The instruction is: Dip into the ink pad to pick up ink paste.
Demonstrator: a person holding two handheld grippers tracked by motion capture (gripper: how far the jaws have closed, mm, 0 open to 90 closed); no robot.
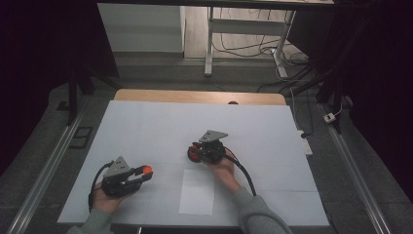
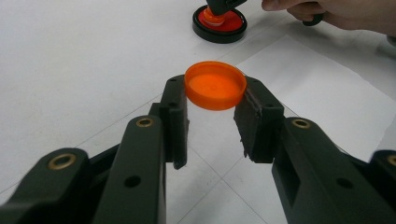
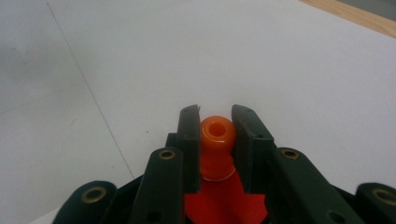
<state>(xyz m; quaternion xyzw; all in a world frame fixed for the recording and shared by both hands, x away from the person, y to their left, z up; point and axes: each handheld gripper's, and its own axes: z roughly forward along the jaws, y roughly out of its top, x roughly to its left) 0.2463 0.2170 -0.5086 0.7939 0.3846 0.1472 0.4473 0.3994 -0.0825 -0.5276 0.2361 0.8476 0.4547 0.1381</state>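
With the left gripper (image 2: 212,116) pinching the round orange plastic cap (image 2: 215,85) at its fingers' tips, the right gripper (image 3: 215,140), clamped on the orange bottle neck (image 3: 216,133), should steady it upright for capping.

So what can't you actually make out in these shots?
- Left claw, high view: orange cap too small to detail.
- Right claw, its own view: jaws hide the red piece under the orange knob.
- Black-rimmed disc, left gripper view: its top is cut off by the edge.
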